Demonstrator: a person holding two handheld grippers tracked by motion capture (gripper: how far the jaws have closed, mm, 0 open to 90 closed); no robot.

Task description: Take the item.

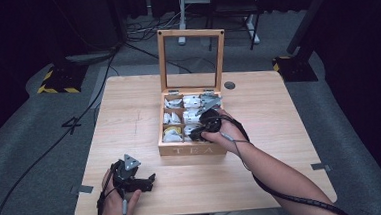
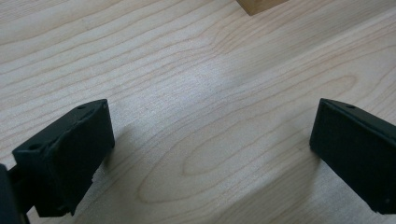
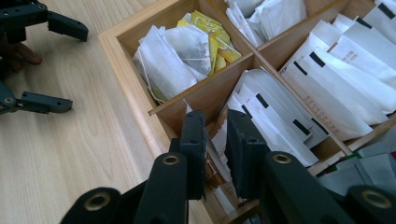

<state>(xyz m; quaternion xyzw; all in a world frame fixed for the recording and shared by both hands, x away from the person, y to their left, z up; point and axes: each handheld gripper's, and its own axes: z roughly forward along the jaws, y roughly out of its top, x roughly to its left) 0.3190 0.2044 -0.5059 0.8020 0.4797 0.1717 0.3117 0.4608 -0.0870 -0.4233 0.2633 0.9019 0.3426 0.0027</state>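
Observation:
A wooden tea box (image 1: 192, 148) marked TEA stands mid-table with its glass-paned lid (image 1: 163, 64) upright. Its compartments hold white sachets (image 3: 322, 88), and the front-left one also has yellow bags (image 3: 212, 28). My right gripper (image 1: 197, 133) dips into the front compartments. In the right gripper view its jaws (image 3: 215, 135) stand almost together on a sachet (image 3: 215, 163) beside the divider. My left gripper (image 1: 150, 181) rests on the table (image 1: 129, 116) in front of the box, to the left. Its jaws (image 2: 210, 144) are wide apart over bare wood.
A corner of the box (image 2: 259, 4) lies just ahead of the left gripper. The left gripper (image 3: 77, 70) is also seen to the left of the box wall (image 3: 126, 79). A round cable hole (image 1: 229, 85) sits at the table's back right. Cables and stand bases (image 1: 57, 83) lie on the floor.

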